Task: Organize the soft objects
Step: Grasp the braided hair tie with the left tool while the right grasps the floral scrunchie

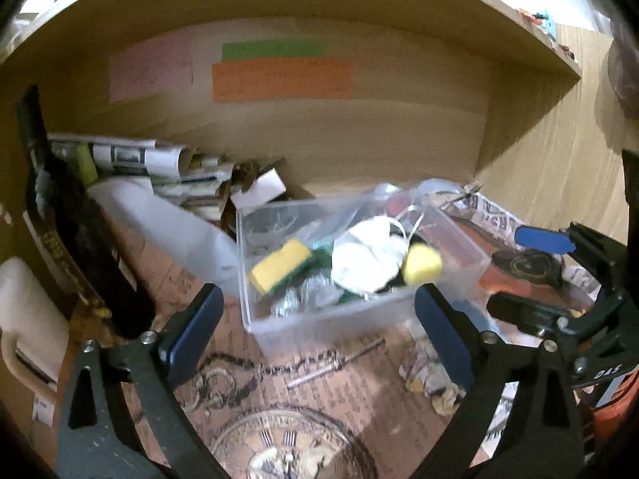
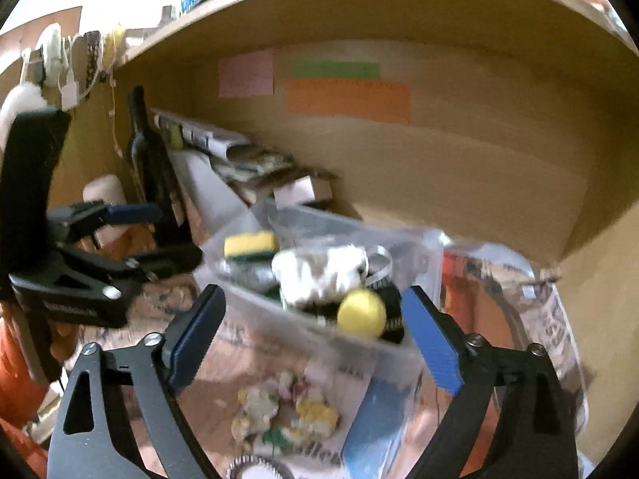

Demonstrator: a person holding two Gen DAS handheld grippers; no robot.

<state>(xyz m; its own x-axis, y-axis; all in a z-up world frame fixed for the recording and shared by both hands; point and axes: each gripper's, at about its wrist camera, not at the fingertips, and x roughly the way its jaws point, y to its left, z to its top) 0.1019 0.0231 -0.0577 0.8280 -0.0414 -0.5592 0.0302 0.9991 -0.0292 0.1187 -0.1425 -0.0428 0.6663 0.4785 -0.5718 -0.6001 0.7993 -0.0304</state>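
Note:
A clear plastic bin [image 1: 319, 323] sits on the desk under a shelf; it also shows in the right wrist view [image 2: 423, 263]. In it lie a yellow-green sponge [image 1: 279, 265] [image 2: 251, 244], a white crumpled cloth [image 1: 367, 259] [image 2: 319, 269], a yellow foam ball [image 1: 422, 264] [image 2: 361, 313] and silver scourers [image 1: 307, 295]. My left gripper [image 1: 315, 327] is open and empty just in front of the bin. My right gripper [image 2: 315, 335] is open and empty, with the bin's near corner between its fingers. A crumpled paper wad [image 1: 431, 375] [image 2: 287, 411] lies on the desk before the bin.
A dark wine bottle [image 1: 72, 215] and a white jug [image 1: 28, 319] stand at the left. Rolled papers [image 1: 131, 155] and a white bottle [image 1: 171, 227] lie behind. A metal rod [image 1: 335, 363] lies on the printed desk cover. The shelf wall [image 1: 539, 159] closes the right side.

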